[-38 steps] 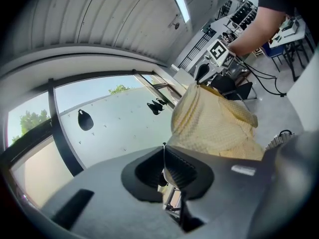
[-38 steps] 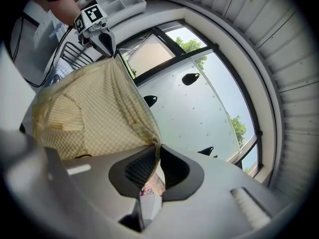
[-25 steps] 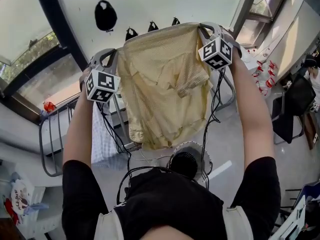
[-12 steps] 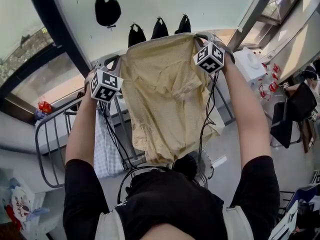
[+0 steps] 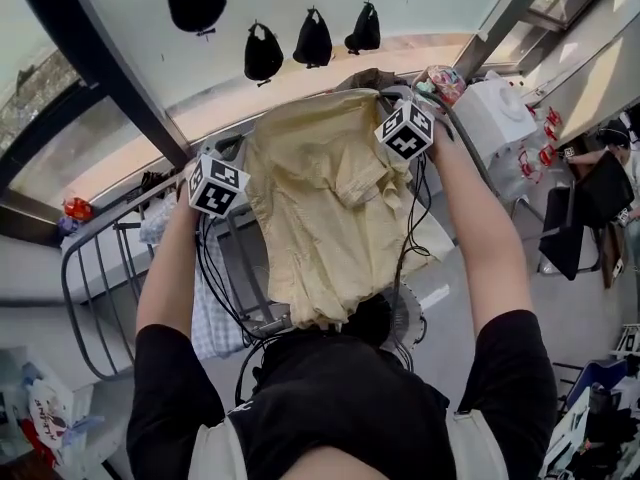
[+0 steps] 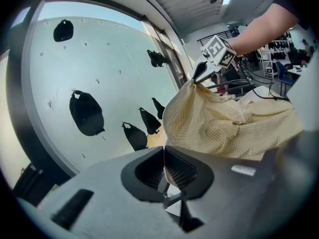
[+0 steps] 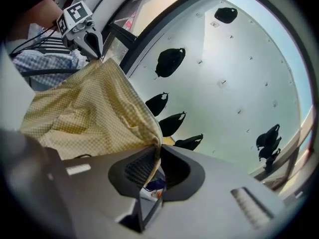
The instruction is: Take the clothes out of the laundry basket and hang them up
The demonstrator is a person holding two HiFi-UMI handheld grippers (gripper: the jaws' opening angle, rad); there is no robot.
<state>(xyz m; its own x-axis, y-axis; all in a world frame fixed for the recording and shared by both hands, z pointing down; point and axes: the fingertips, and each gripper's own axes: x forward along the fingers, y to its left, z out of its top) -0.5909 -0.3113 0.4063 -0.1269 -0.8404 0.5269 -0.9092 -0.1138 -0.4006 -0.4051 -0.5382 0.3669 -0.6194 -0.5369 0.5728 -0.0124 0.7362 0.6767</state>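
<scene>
Shirt hem: the lower end of the yellow shirt (image 5: 320,218) drops behind the person's black top (image 5: 340,398) and is cut off there.
Left fingers: the left gripper (image 6: 164,169) is clenched on one upper corner of the shirt, with cloth pinched between its fingers.
Right fingers: the right gripper (image 7: 155,159) is clenched on the other upper corner.
Shirt: held in the air, spread between the two grippers.
Behind it: a grey drying rack (image 5: 110,222) with a checked cloth (image 5: 212,308), both partly covered by the shirt.
Hard to make out: black shapes (image 5: 263,53) on the window beyond.
</scene>
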